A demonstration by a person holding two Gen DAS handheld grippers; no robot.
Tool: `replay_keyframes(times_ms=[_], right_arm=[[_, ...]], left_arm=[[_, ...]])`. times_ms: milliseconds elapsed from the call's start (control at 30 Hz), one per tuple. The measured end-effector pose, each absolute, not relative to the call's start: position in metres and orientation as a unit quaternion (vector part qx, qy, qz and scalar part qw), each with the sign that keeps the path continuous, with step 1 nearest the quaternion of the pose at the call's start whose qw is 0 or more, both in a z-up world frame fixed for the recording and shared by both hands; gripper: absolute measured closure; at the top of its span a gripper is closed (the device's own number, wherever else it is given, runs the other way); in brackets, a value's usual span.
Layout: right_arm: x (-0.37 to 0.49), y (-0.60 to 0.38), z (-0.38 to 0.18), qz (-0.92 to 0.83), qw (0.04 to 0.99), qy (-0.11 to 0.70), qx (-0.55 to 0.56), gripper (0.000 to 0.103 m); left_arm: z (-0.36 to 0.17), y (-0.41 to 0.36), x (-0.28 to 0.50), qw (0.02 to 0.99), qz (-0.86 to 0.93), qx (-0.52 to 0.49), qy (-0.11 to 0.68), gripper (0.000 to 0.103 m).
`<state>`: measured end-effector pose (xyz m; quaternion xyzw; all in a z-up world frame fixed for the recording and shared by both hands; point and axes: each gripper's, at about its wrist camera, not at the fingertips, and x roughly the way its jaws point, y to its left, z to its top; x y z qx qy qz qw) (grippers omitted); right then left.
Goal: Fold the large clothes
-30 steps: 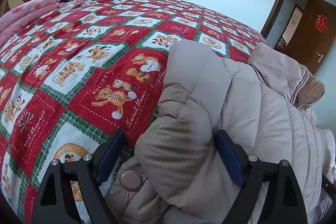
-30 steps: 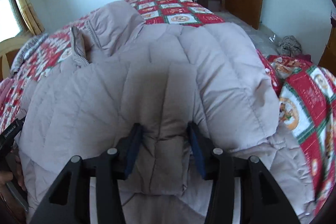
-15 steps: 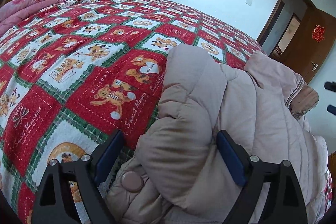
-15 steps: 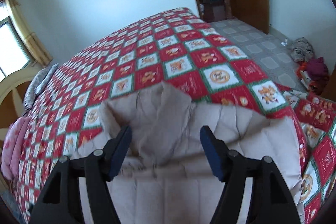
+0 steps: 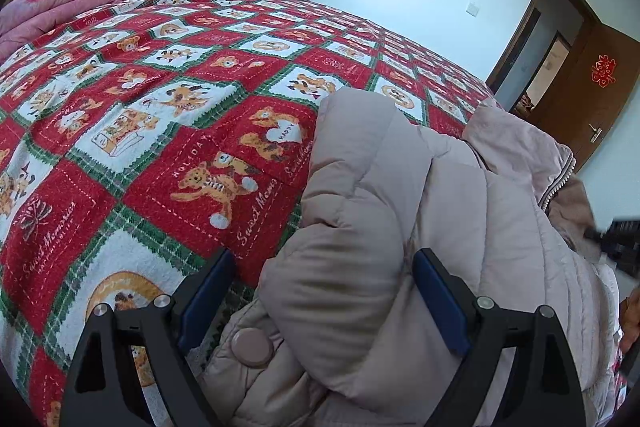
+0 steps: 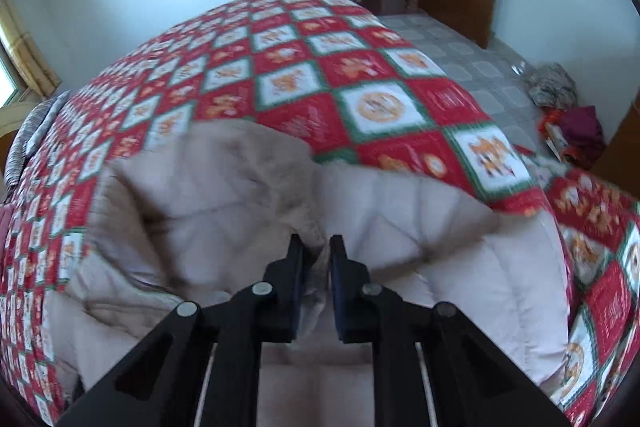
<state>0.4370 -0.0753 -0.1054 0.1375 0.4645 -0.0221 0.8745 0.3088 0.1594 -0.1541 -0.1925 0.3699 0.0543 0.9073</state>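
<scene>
Since the earlier frame, the right tool (image 6: 316,247) has travelled across the puffer coat (image 6: 400,227) toward its far edge, and its jaws have just been closing — they now stand nearly together with a wrinkle of coat fabric pinched between the blue pads. By contrast, the left tool (image 5: 324,291) has kept its position; its jaws stand wide, straddling a folded sleeve (image 5: 360,211) of the coat, with the pads apart from the fabric.

Location of the work: the coat lies on the bed (image 5: 140,115), on the red-and-green patchwork quilt. In the left wrist view it fills the area from 3 o'clock to 6 o'clock, collar and zipper (image 5: 556,183) at 3 o'clock, a round snap button (image 5: 252,347) just beside the left pad at 6 o'clock. In the right wrist view the coat occupies the lower half, with its upper edge raised at 12 o'clock of the tool.

Step in hand, as judged: gripping the coat's edge to fold it over.

Procedure for a clean fold:
- Confirm the pinch takes the full padded layer, not only the outer shell — thin fabric will likely slip.
- Lift only enough to clear the bulk.
- Use the left tool to pin the sleeve so the earlier fold does not spring open.
- Lay the edge down square to the coat's side.
</scene>
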Motion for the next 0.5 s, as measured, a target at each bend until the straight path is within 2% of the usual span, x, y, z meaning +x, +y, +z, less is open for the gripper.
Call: replay_keyframes(times_ms=[100, 200, 500], right_arm=[[0.433, -0.09, -0.135, -0.019, 0.866, 0.471, 0.165, 0.088], [0.419, -0.089, -0.146, -0.008, 0.898, 0.414, 0.15, 0.089], [0.413, -0.075, -0.144, -0.03, 0.915, 0.389, 0.106, 0.087]], left_arm=[[-0.154, 0.16, 0.309, 0.907, 0.054, -0.192, 0.37, 0.012], [-0.155, 0.159, 0.309, 0.907, 0.054, -0.191, 0.371, 0.011], [-0.148, 0.153, 0.309, 0.909, 0.061, -0.172, 0.375, 0.01]])
